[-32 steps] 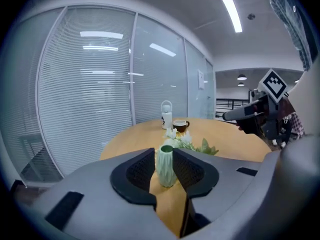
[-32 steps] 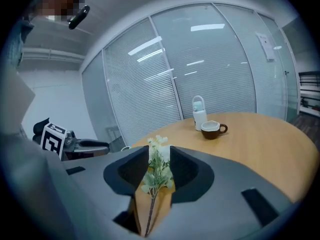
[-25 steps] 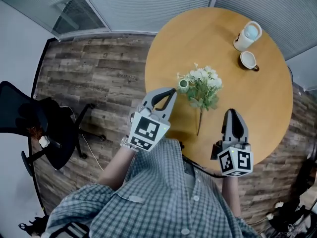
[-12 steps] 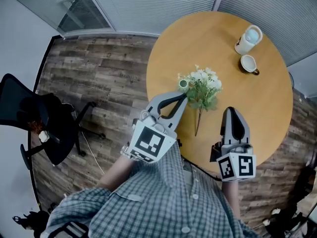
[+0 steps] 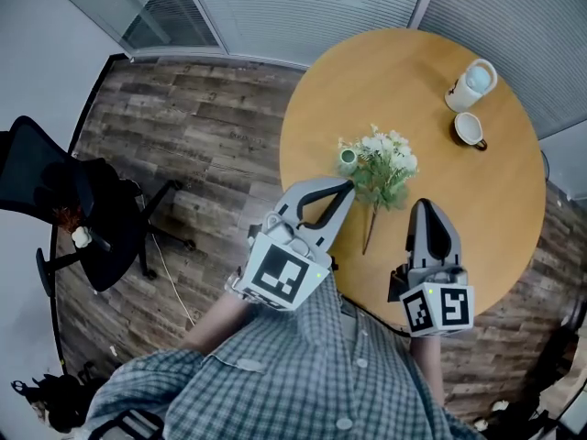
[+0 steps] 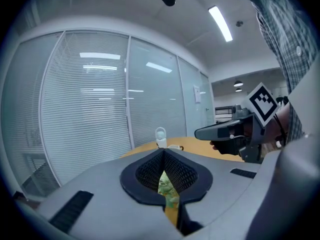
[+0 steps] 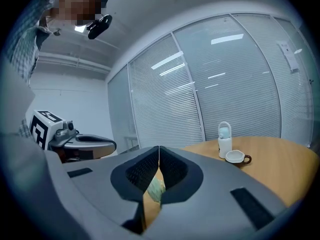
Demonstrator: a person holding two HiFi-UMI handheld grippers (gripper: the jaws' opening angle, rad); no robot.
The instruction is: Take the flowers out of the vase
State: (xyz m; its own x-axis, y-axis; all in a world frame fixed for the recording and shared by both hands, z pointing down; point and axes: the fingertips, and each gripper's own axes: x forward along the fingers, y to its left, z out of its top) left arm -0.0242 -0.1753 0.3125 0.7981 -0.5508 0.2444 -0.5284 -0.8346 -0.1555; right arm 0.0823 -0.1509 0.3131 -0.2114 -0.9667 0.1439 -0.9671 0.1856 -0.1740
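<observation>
A bunch of white flowers with green leaves (image 5: 383, 165) lies flat on the round wooden table (image 5: 413, 81), its stem (image 5: 370, 228) pointing toward me. A small green vase (image 5: 348, 158) sits just left of the blooms, apart from them. My left gripper (image 5: 347, 187) hovers near the vase and leaves, shut and holding nothing; its tips meet in the left gripper view (image 6: 163, 151). To the right of the stem, my right gripper (image 5: 422, 207) is shut and empty too, its tips touching (image 7: 159, 148). A bit of foliage shows below each pair of jaws.
A white bottle (image 5: 474, 82) and a white cup with a dark handle (image 5: 470, 129) stand at the table's far right. A black office chair (image 5: 64, 209) is on the wooden floor to the left. Glass walls with blinds (image 5: 303, 7) run behind the table.
My left gripper has risen and looms larger, its tip nearer the vase. The right gripper has hardly shifted. Flowers and vase lie as before.
</observation>
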